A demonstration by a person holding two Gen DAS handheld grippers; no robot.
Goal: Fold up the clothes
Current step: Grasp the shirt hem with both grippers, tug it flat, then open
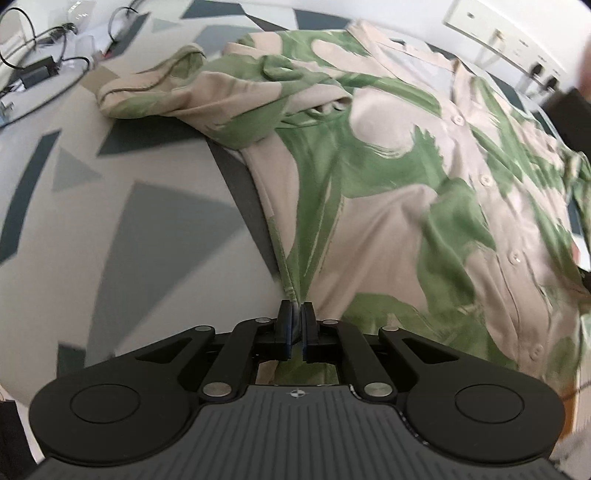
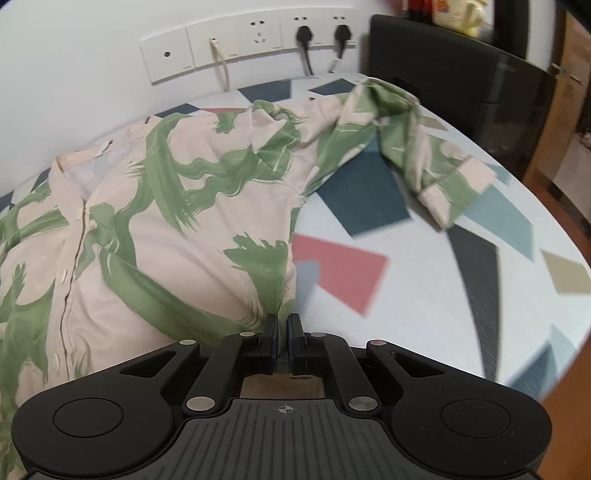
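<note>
Left wrist view: left gripper [image 1: 296, 309] has its jaws clamped on the hem of the green-and-cream shirt [image 1: 388, 192], which spreads from 12 to 3 o'clock on the worktop [image 1: 129, 240]. I'd keep the hem taut and lift evenly. Cables [image 1: 44, 62] sit at 10.

Right wrist view: right gripper [image 2: 282, 322] pinches the other hem corner; a sleeve [image 2: 436, 162] trails to 1 o'clock. Wall sockets [image 2: 258, 40] at 12.

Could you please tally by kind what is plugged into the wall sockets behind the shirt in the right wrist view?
Black plugs: 2
Beige cable: 1
Total: 3 things plugged into the socket strip
</note>
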